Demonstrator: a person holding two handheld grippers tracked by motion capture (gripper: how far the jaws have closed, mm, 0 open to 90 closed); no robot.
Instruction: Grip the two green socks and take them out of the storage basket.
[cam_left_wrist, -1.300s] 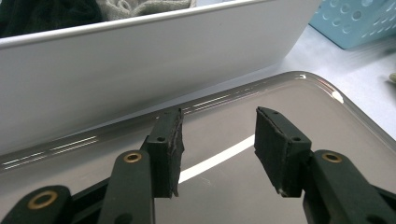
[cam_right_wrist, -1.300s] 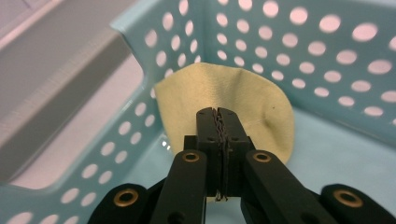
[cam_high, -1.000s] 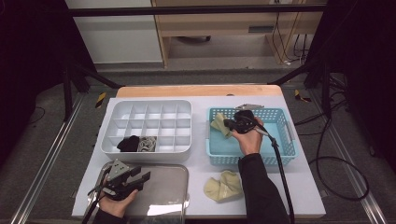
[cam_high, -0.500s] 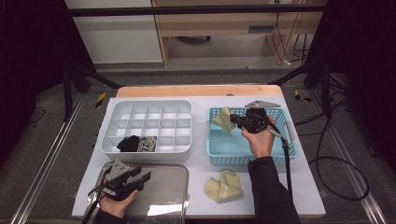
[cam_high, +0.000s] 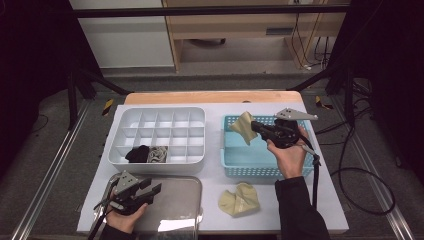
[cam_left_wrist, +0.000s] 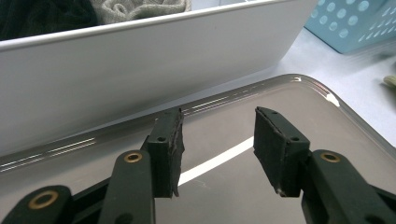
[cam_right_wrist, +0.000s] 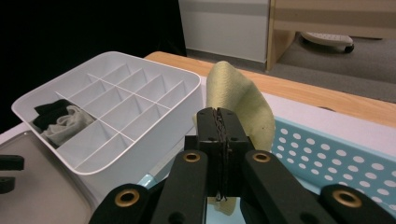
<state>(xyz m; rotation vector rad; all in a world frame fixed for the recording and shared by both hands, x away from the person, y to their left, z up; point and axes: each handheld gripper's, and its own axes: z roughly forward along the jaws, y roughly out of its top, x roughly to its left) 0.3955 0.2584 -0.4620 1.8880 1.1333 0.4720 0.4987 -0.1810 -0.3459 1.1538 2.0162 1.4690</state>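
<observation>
- Step in hand: right gripper (cam_high: 256, 127) has its jaws pinched tight on a yellow sock (cam_high: 243, 128) and carries it up out of the blue basket (cam_high: 235, 165) toward the white divided organizer (cam_high: 197, 112)
- Sock now hangs in the air over the basket's left rim, clear of the basket floor; right gripper view has the yellow sock (cam_right_wrist: 243, 105) folded up behind the pressed-together jaws
- Left gripper (cam_high: 150, 192) rests over the metal tray (cam_high: 182, 210), jaws spread with nothing between them
- Organizer already has a black sock (cam_high: 137, 154) and a grey sock (cam_high: 159, 155) in its front cells; a second yellow sock (cam_high: 240, 200) lies on the table in front of the basket
- Next, by my read: swing left over an empty cell, lower, then open the jaws
- Versus a second ago: right hand and sock were low inside the basket; now lifted and shifted; left gripper unchanged
</observation>
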